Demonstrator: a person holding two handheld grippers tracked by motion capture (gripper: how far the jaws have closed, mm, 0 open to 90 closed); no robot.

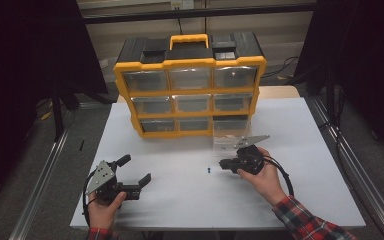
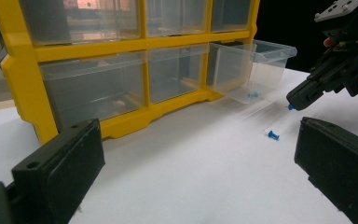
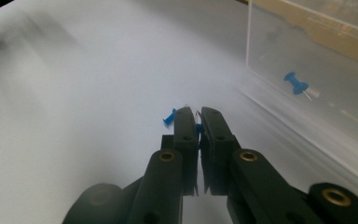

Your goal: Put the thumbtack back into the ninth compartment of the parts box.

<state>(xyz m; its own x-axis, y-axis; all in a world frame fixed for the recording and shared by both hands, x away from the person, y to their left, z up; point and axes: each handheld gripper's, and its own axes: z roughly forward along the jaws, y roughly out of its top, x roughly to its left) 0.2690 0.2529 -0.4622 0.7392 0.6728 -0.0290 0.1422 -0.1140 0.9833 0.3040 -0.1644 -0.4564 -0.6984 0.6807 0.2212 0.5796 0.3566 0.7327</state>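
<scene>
A yellow and black organizer (image 1: 190, 92) with clear drawers stands at the back of the white table (image 1: 300, 150). Its bottom right drawer (image 1: 226, 138) (image 2: 254, 65) is pulled out, and a blue push pin (image 3: 296, 85) lies inside it. My right gripper (image 1: 223, 164) (image 3: 196, 113) is shut on a second blue push pin (image 3: 198, 127) just above the table, in front of that drawer. A third blue pin (image 1: 208, 170) (image 2: 273, 135) (image 3: 169, 117) lies on the table beside the right gripper's tip. My left gripper (image 1: 135, 171) (image 2: 191, 154) stays open at the front left, nothing between its jaws.
The other drawers (image 2: 93, 88) of the organizer are pushed in. A metal rail (image 1: 40, 185) runs along the table's left side and another rail (image 1: 355, 170) along its right. Dark curtains hang on both sides.
</scene>
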